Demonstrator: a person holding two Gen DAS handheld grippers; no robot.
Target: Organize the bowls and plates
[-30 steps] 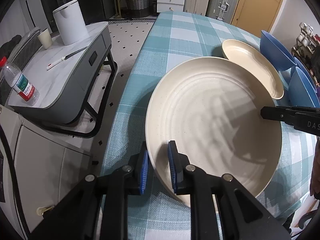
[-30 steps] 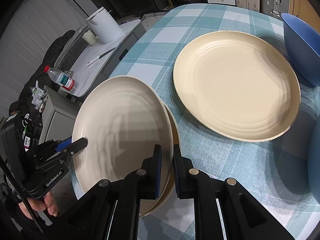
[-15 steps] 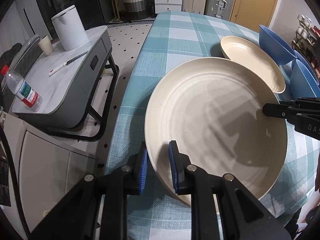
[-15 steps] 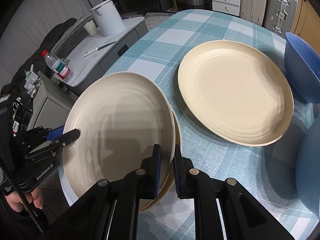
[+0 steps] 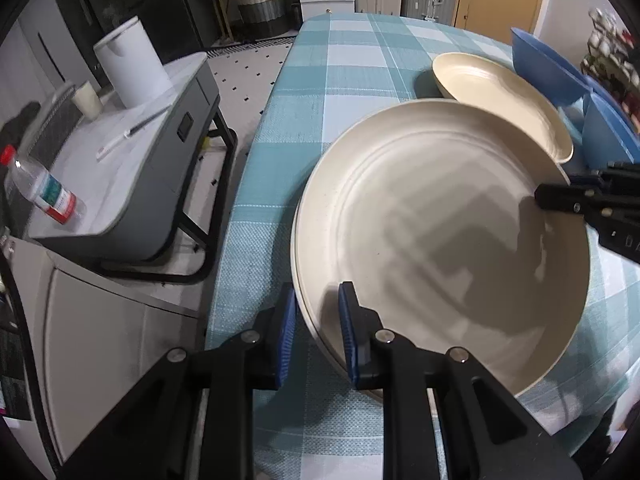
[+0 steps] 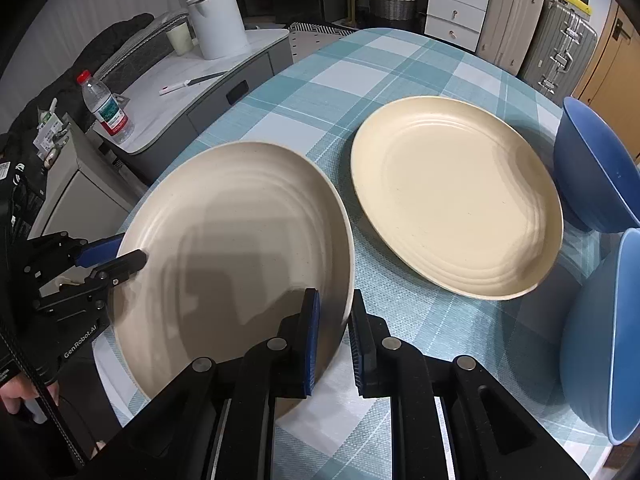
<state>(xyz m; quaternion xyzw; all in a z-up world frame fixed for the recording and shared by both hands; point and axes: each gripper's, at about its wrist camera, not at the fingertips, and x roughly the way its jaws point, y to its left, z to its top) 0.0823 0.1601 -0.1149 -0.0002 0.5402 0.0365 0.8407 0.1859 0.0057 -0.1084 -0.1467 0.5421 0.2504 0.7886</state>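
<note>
Two grippers straddle opposite rims of one cream plate (image 6: 236,248), which sits on another at the near left edge of the checked table (image 6: 304,92). The left gripper (image 5: 317,320) has the stack's rim between slightly parted pads; whether they press I cannot tell. The right gripper (image 6: 334,324), nearly closed, has just loosened a little around the rim. A third plate (image 6: 456,196) lies beside two blue bowls (image 6: 592,176) at the right edge.

The cream plate (image 6: 240,248) between both grippers now lies flatter, covering the plate beneath it. The right gripper (image 6: 334,320) jaws have just been opening slightly, the plate rim between them.
</note>
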